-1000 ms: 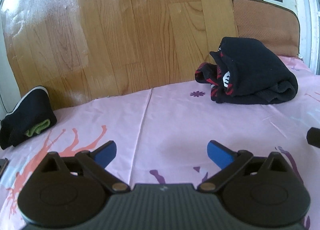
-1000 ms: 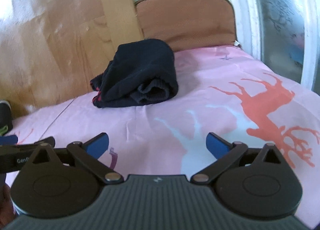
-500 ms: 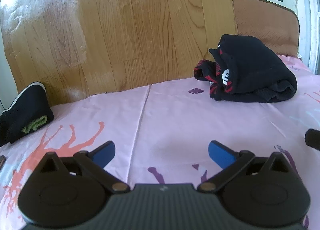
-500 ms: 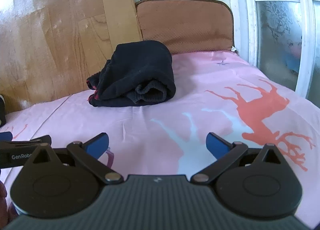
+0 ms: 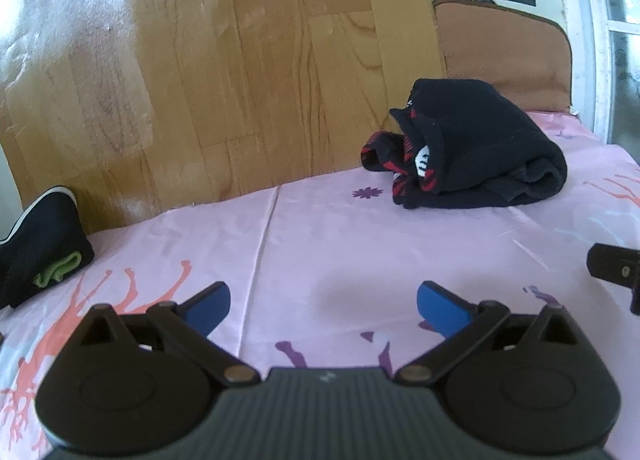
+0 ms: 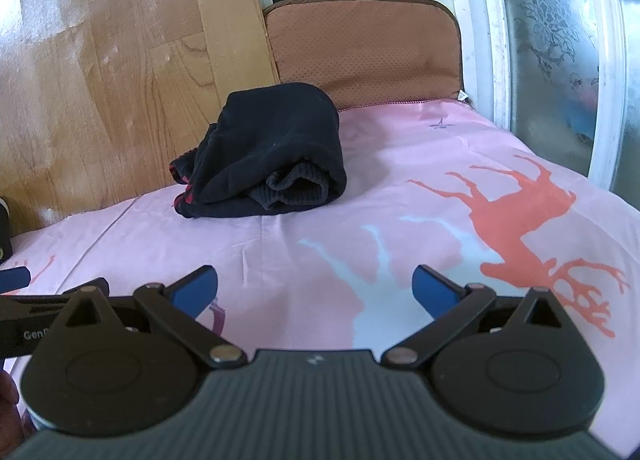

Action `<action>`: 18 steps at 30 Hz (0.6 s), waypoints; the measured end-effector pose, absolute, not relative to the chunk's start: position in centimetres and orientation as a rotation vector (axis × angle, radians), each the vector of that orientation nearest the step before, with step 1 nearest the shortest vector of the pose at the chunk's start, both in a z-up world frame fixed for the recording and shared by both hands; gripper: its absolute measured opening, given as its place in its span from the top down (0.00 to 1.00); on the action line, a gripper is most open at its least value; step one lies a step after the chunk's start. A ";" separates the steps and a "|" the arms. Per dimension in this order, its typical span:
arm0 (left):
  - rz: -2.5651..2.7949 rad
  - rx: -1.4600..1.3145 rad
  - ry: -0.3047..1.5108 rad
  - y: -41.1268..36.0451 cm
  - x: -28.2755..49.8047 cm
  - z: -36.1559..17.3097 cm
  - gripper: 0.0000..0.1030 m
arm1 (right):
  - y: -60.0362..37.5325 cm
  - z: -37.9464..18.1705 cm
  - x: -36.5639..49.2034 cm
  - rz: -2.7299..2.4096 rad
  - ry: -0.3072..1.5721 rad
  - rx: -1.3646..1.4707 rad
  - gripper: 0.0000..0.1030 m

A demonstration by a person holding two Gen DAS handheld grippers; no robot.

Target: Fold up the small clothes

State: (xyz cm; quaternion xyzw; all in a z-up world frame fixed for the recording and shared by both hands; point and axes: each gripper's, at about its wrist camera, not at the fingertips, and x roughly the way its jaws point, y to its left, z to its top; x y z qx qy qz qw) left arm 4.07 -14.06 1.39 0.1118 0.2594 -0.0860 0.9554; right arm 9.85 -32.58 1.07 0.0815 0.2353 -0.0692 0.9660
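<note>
1. Left wrist view: your left gripper (image 5: 322, 306) hovers over the pink bed sheet (image 5: 320, 244), its blue fingers (image 5: 206, 306) spread apart with nothing between them.
2. Far right on the bed, the folded black garment (image 5: 480, 148) with red trim lies near the brown cushion (image 5: 500, 56).
3. Far left, a second black garment (image 5: 40, 240) with a green edge lies by the wooden wall (image 5: 200, 60).
4. Your right gripper (image 6: 314, 286) also has its fingers apart, holding nothing; the folded black garment (image 6: 272, 156) is well beyond it.
</note>
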 end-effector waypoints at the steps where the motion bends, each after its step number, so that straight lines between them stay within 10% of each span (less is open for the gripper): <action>1: -0.172 0.226 0.529 -14.1 4.1 1.4 0.00 | -32.6 1.1 9.8 -0.140 0.476 0.167 0.00; 18: -0.146 0.211 0.573 -14.0 4.7 1.4 0.00 | -32.7 1.0 9.8 -0.142 0.473 0.182 0.00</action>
